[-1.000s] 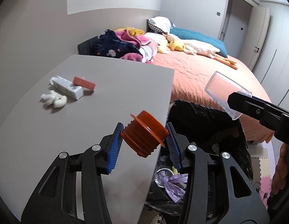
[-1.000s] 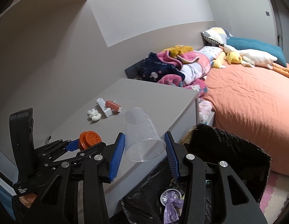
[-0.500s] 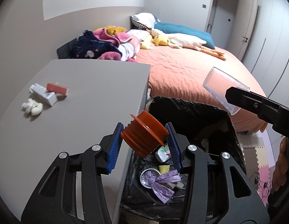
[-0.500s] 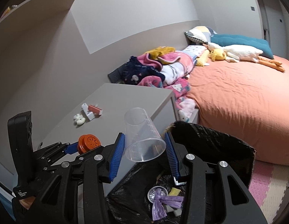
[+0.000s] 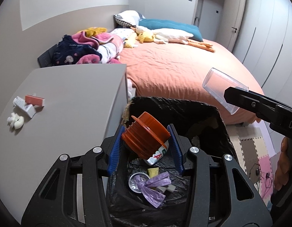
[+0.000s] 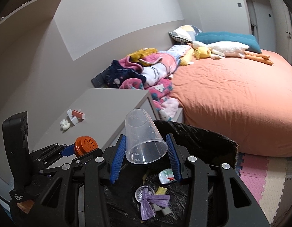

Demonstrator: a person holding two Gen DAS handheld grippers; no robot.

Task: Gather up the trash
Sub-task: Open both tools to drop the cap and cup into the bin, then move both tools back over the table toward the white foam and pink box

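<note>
Orange cap: ribbed plastic screw cap [image 5: 146, 132], round with a flanged rim, clamped side-on between the blue ridged pads of the left gripper [image 5: 145, 147]; jaws clenched on it. It hangs over the open mouth of the bin, judged ready for dropping.
Clear cup: thin see-through plastic measuring cup [image 6: 145, 138] with printed volume marks, tapered, held mouth toward the camera and base away. The right gripper [image 6: 146, 155] has its jaws closed on the cup's wide end. It sits above the near rim of the bin, also judged placed for release.
Bin: black plastic bag [image 5: 183, 109], glossy and creased, lining a bin that stands just beside the worktop and the bed. Inside: a crumpled purple wrapper [image 5: 153, 185], a round foil lid [image 5: 135, 181], a small yellow scrap [image 5: 153, 171] and a squashed printed packet [image 6: 165, 176].
Worktop: smooth grey matte surface [image 5: 70, 98]. Left on it, well apart from the bin: a white box [image 5: 25, 106], a flat red-topped packet [image 5: 35, 100] resting against it, and a lumpy white wad [image 5: 15, 121].
Bed: orange sheet [image 5: 180, 70], wrinkled; piled blankets and soft toys at its head. Not judged trash.
Progress: two pieces over the bin, three on the worktop outstanding.
</note>
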